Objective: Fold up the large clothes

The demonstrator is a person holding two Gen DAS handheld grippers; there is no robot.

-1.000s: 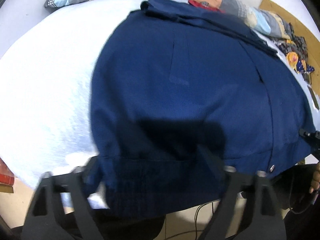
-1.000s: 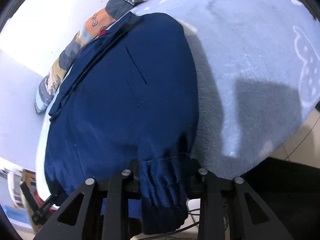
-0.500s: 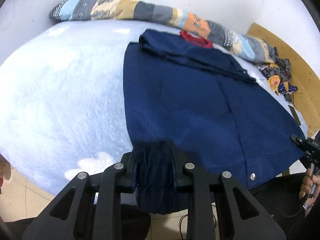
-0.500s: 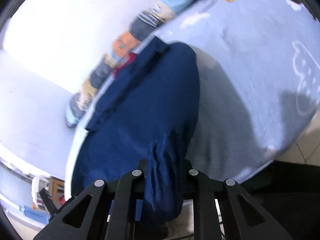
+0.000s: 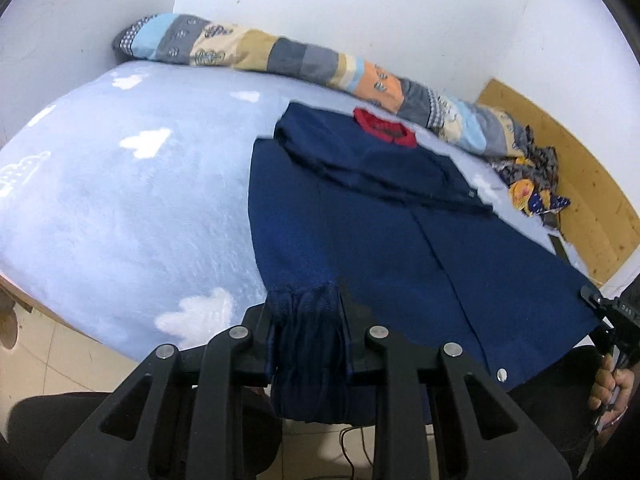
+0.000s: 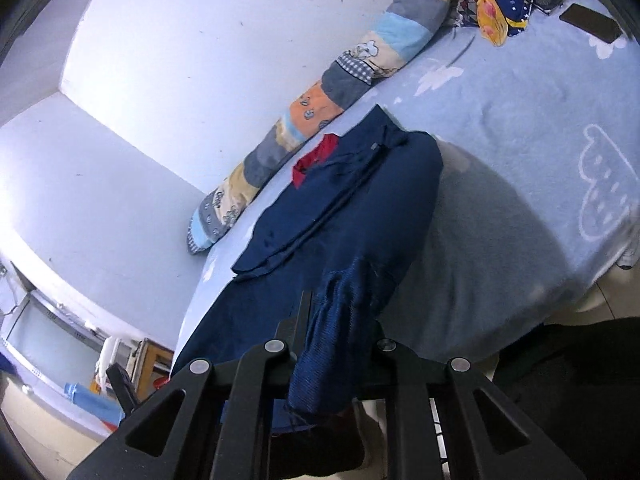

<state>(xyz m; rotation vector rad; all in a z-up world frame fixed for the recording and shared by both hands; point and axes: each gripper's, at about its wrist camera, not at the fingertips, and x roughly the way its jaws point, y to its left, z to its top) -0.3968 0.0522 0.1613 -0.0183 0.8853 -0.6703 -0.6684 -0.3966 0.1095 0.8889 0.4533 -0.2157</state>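
A large navy blue jacket (image 5: 400,216) with a red collar lining (image 5: 382,126) lies on a light blue bed (image 5: 120,200), its sleeve folded across the upper part. My left gripper (image 5: 308,320) is shut on the jacket's ribbed hem at its left corner, lifted off the bed's near edge. My right gripper (image 6: 340,312) is shut on the other hem corner; the jacket (image 6: 340,216) stretches from it toward the far wall. The right gripper also shows in the left wrist view (image 5: 612,316), held by a hand.
A patchwork bolster (image 5: 320,64) lies along the far wall. A heap of patterned cloth (image 5: 532,188) sits at the far right by a wooden headboard (image 5: 580,184). A dark phone (image 6: 592,22) lies on the bed. Tiled floor (image 5: 60,360) lies below the bed's near edge.
Both grippers have shut on the hem corners and pulled back and up, away from the bed. The jacket has been drawn flat and stretched toward the bed's near edge.
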